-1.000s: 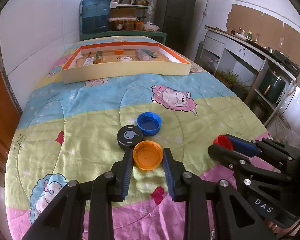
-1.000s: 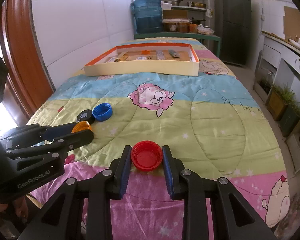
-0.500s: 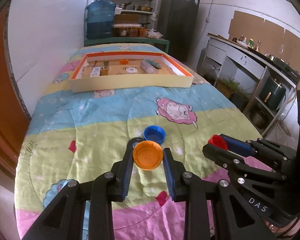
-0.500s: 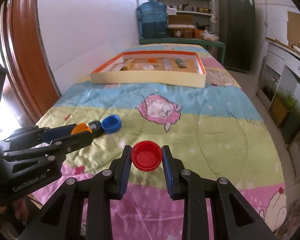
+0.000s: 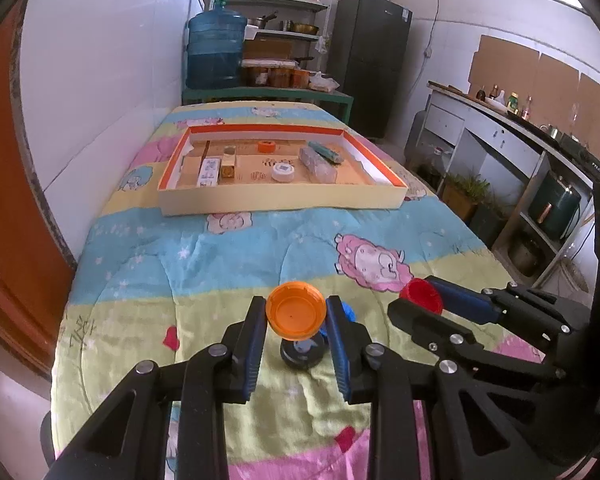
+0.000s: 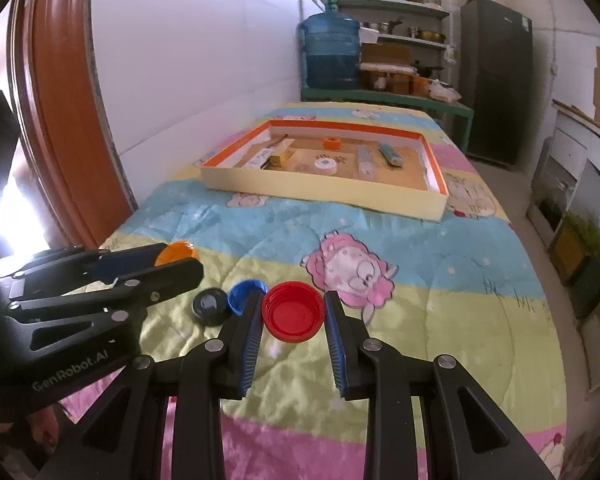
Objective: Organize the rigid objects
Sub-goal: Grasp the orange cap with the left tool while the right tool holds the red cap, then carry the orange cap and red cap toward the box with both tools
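Observation:
My left gripper (image 5: 296, 312) is shut on an orange cap (image 5: 295, 311), held above the quilt. My right gripper (image 6: 293, 312) is shut on a red cap (image 6: 293, 311), also lifted clear. In the left wrist view the red cap (image 5: 421, 295) shows at the right gripper's tip. Below the lifted caps, a black cap (image 6: 209, 305) and a blue cap (image 6: 240, 294) lie on the quilt side by side. In the left wrist view the black cap (image 5: 303, 353) sits under the orange one, and the blue cap (image 5: 348, 312) is mostly hidden.
A shallow cream tray with an orange inner rim (image 5: 280, 202) lies farther up the quilt and holds several small items. A white tiled wall runs along the left. A water jug (image 5: 216, 52), shelves and a dark fridge (image 5: 366, 64) stand beyond the bed.
Both grippers have risen off the quilt with their caps and tipped the view forward. The black and blue caps stayed on the quilt and now sit lower in both views.

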The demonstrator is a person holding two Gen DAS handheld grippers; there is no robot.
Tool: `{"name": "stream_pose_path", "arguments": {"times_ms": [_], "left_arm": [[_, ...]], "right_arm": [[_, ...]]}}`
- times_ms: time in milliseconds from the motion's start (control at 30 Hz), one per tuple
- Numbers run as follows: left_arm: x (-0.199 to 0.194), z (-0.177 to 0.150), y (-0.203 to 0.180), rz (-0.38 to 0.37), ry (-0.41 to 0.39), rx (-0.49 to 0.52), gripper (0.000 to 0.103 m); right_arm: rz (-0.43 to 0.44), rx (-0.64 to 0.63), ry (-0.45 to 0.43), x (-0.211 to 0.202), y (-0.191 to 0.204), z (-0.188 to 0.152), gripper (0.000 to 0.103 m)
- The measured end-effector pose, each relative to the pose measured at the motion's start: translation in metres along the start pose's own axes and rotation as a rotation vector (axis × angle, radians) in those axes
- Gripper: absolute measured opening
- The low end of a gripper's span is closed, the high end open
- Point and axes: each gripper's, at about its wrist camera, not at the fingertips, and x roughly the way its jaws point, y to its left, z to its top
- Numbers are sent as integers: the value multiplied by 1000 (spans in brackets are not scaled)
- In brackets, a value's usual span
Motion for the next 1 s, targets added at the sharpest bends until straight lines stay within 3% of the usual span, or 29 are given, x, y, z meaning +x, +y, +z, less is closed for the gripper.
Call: {"name": "stream_pose_path", "arguments": {"times_ms": [467,1000], "left_arm": [[16,35,24,-4,-29,-38,30],[41,114,43,8,-89,-7,30]], "right_arm": [[-35,3,-21,16,-14,35,31],[-113,23,-89,30,-62,99,31]]}}
